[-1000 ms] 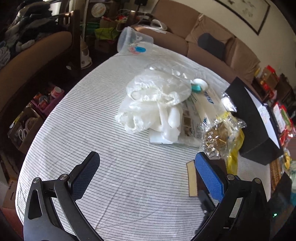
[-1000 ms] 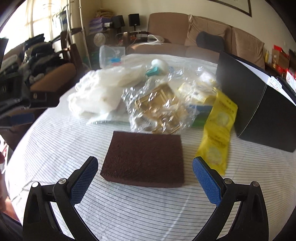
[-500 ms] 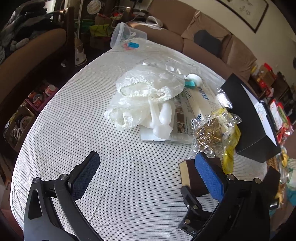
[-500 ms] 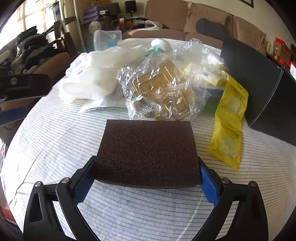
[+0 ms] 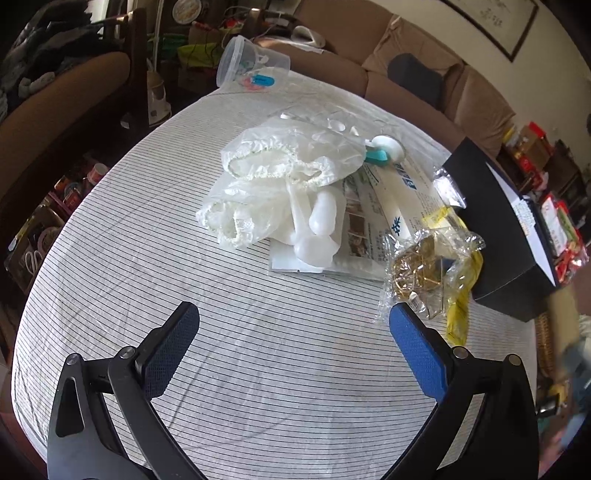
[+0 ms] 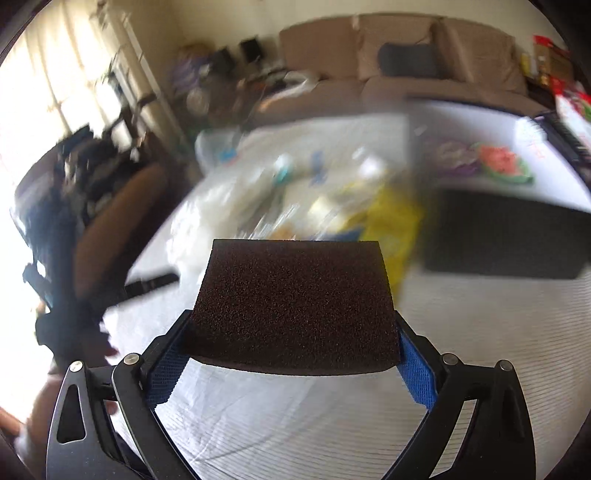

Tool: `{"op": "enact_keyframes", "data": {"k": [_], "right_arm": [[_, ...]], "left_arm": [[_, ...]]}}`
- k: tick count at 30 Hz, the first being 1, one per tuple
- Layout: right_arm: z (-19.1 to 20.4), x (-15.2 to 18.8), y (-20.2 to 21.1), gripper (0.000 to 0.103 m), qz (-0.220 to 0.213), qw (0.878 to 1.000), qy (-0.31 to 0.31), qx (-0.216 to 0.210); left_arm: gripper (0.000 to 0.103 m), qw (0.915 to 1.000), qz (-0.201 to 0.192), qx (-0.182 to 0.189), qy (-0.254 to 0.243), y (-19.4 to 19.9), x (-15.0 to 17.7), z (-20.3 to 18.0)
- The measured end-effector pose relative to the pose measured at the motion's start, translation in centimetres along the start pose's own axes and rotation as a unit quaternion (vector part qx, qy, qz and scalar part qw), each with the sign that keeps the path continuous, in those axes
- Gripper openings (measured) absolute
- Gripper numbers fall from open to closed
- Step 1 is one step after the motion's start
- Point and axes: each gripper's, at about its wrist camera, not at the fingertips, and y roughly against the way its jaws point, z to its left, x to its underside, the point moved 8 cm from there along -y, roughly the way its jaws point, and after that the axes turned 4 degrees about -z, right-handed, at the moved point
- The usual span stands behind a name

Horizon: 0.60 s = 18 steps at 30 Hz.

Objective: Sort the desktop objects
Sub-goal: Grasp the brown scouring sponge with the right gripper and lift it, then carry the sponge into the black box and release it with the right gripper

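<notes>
sponge (image 6: 293, 306) has been lifted off the table (image 6: 480, 332) since 0.5 s ago, clamped flat between the right gripper (image 6: 291, 354) pads. step in hand: carry. next: box (image 6: 506, 236), ahead-right, judged the drop spot. left gripper (image 5: 295, 347) is held wide, nothing in it.

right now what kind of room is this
Most likely a home living room: a brown sofa behind the cloth-covered table, a framed picture on the wall, and cluttered household shelves alongside.

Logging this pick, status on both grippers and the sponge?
Right gripper shut on brown scouring sponge, lifted off the striped tablecloth. Left gripper open, empty. Background motion-blurred; nothing seen blocking.
</notes>
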Motion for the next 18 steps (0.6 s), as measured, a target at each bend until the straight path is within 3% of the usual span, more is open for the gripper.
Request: {"op": "enact_keyframes", "data": {"k": [4,10,18], "right_arm": [[-4.8,-4.8,3.8,0.099,-0.046,0.998,-0.024,0.036],[-14.0,-10.6,6.7,0.1,-0.093,0.986,-0.037,0.13],[-22.7,-12.8,1.6,0.1,-0.082,0.974,-0.061,0.202]], "left_arm": [[0.103,1.0,0.002,-0.002,-0.004,-0.2,0.2,-0.4],[0.103,0.9998,0.007,-0.002,-0.018,-0.7,0.5,-1.3],[0.103,0.9993,0.011,0.003,-0.036,-1.4,0.7,-3.1]]}}
